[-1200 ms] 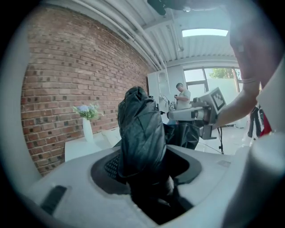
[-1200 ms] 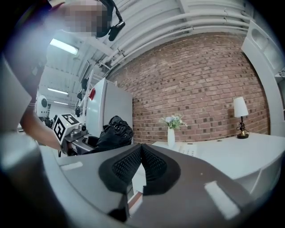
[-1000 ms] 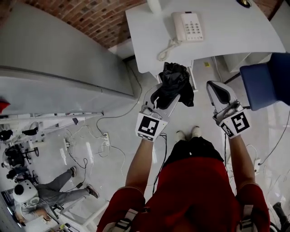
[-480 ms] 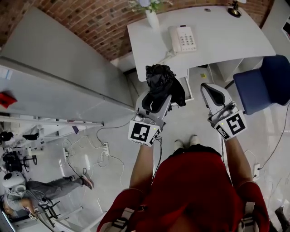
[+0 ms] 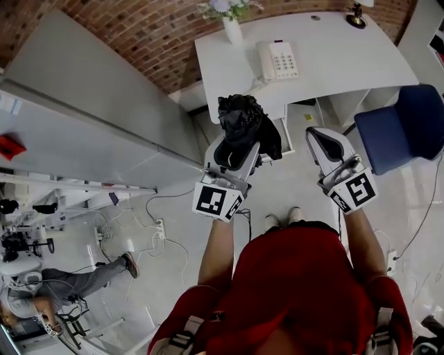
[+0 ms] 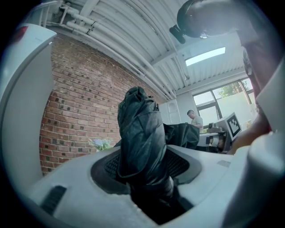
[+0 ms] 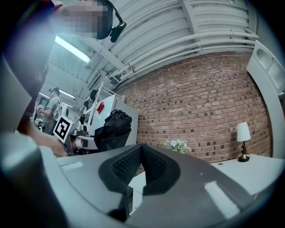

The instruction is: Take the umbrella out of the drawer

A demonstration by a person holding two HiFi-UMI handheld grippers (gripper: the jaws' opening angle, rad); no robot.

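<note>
A folded black umbrella [image 5: 244, 123] stands up between the jaws of my left gripper [image 5: 238, 144], which is shut on it in the air just in front of the white desk [image 5: 347, 52]. In the left gripper view the umbrella [image 6: 141, 142] rises from between the dark pads and a loose flap hangs off to the right. My right gripper [image 5: 326, 142] is held level beside it at the right, its pads [image 7: 141, 167] pressed together with nothing between them. From the right gripper view the umbrella [image 7: 112, 129] shows at the left. The drawer itself is hidden behind the umbrella.
On the desk stand a white telephone [image 5: 279, 59], a vase of flowers [image 5: 231, 24] and a small lamp [image 5: 356, 16]. A blue chair [image 5: 402, 128] is at the right, a large grey cabinet [image 5: 90, 118] at the left. Another person [image 5: 62, 288] sits low at the far left.
Both grippers have risen, the left one carrying the umbrella up and a little toward the desk. The view has tipped so more of the desk top and the vase show.
</note>
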